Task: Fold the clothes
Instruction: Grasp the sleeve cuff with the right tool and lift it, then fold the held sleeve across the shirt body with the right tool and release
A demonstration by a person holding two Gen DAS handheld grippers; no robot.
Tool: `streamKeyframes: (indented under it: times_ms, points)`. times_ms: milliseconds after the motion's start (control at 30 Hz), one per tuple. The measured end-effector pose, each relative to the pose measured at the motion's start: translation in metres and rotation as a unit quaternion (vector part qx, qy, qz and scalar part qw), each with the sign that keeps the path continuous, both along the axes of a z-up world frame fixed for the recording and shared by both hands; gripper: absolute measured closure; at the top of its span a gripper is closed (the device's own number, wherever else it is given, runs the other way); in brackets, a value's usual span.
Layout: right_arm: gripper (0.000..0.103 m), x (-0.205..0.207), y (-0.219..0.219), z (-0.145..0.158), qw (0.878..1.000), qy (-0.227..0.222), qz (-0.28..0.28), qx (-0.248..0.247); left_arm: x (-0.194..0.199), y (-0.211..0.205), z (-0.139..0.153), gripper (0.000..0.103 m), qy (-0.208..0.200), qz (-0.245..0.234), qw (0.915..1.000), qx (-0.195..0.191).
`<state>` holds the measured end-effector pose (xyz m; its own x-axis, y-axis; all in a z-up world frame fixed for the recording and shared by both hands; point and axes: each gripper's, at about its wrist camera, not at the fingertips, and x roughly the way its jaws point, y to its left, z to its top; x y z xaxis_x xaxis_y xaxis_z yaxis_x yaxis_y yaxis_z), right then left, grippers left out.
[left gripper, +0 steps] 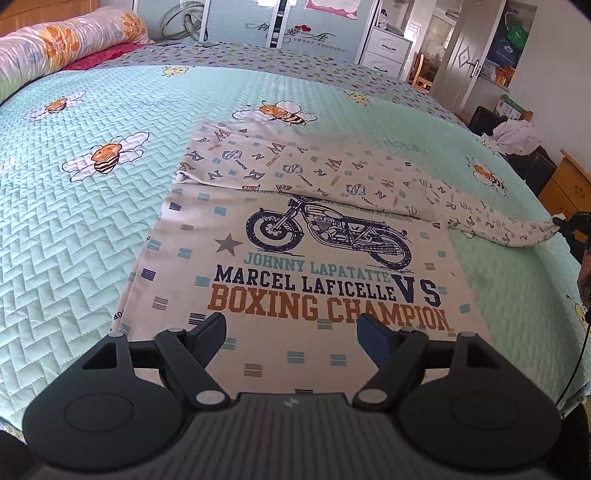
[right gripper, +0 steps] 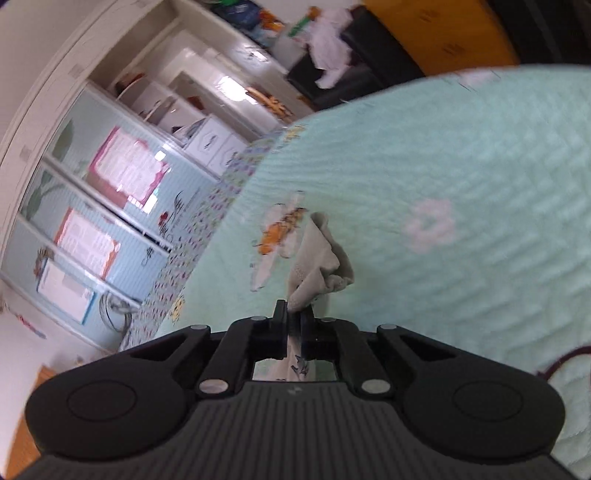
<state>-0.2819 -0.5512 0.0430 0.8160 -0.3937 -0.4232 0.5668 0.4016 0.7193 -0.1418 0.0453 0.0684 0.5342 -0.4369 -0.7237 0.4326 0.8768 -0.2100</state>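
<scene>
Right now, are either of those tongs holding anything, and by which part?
The right tongs pinch the printed shirt by the bunched end of a sleeve. The left tongs hold nothing.

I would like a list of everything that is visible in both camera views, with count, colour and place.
shirt: one, white with motorcycle print and lettering, flat on the bed; one sleeve pulled out to the right.
bedspread: one, mint green with bees, covers the bed.
rolled quilt: one, pink and orange floral, far left on the bed.
wardrobe: one, pale blue sliding doors, behind the bed.
drawer unit: one, white, beside the wardrobe.
pile of white cloth: one, on something dark, right of the bed.
wooden cabinet: one, orange-brown, far right.
left hand-held gripper: black, open above the shirt hem.
right hand-held gripper: black, shut on the sleeve end.
</scene>
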Motion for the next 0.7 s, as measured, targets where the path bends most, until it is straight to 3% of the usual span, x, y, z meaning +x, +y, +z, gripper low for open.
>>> streamKeyframes:
  times_ms: [200, 400, 533, 700]
  points:
    - [0.098, 0.070, 0.063, 0.067, 0.993, 0.010, 0.082, -0.090, 0.003, 0.016, -0.002, 0.022, 0.006, 0.016, 0.9993, -0.033]
    - [0.098, 0.161, 0.166, 0.115, 0.970, 0.006, 0.179, -0.165, 0.007, 0.033, -0.012, 0.022, 0.016, 0.031, 0.9977, -0.059]
    - [0.098, 0.215, 0.245, 0.118, 0.950, 0.016, 0.240, -0.201, 0.010, 0.048, -0.019, 0.022, 0.018, 0.041, 0.9963, -0.073]
    - [0.098, 0.277, 0.341, 0.089, 0.923, 0.043, 0.312, -0.220, 0.013, 0.066, -0.024, 0.022, 0.015, 0.049, 0.9954, -0.081]
